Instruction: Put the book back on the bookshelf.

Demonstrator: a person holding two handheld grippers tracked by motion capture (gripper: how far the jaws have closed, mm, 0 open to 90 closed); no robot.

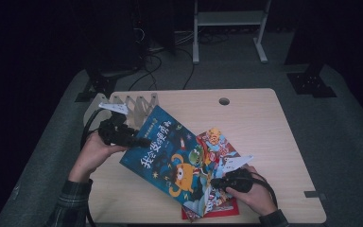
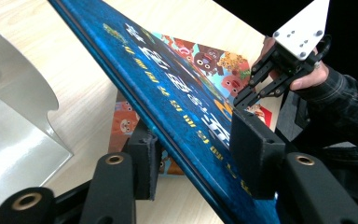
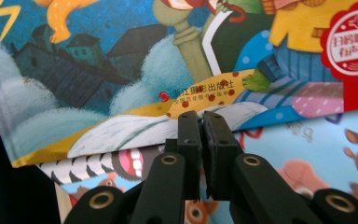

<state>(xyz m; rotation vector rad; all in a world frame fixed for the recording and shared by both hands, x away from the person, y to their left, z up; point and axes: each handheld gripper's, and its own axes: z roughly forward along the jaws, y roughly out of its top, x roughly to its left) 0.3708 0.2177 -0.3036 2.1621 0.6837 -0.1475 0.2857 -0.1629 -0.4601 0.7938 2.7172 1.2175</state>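
A blue picture book (image 1: 170, 156) with an orange monster on its cover is tilted up off the wooden table (image 1: 269, 127). My left gripper (image 1: 139, 142) holds its upper left edge. In the left gripper view the cover (image 2: 177, 88) runs slantwise between the pads and my left gripper (image 2: 200, 149) presses on both faces. My right gripper (image 1: 215, 183) is shut on the lower right edge of the same book; its jaws (image 3: 199, 119) pinch the thin edge of the book (image 3: 98, 70). That gripper (image 2: 242, 100) is seen across the book too. A second colourful book (image 1: 217, 142) lies flat underneath.
A pale book rack (image 1: 132, 106) with upright dividers stands at the table's back left, close behind my left hand; its sheet (image 2: 14, 116) is seen beside the jaws. A cable hole (image 1: 224, 101) sits near the far edge. A metal frame (image 1: 229, 19) stands on the floor beyond.
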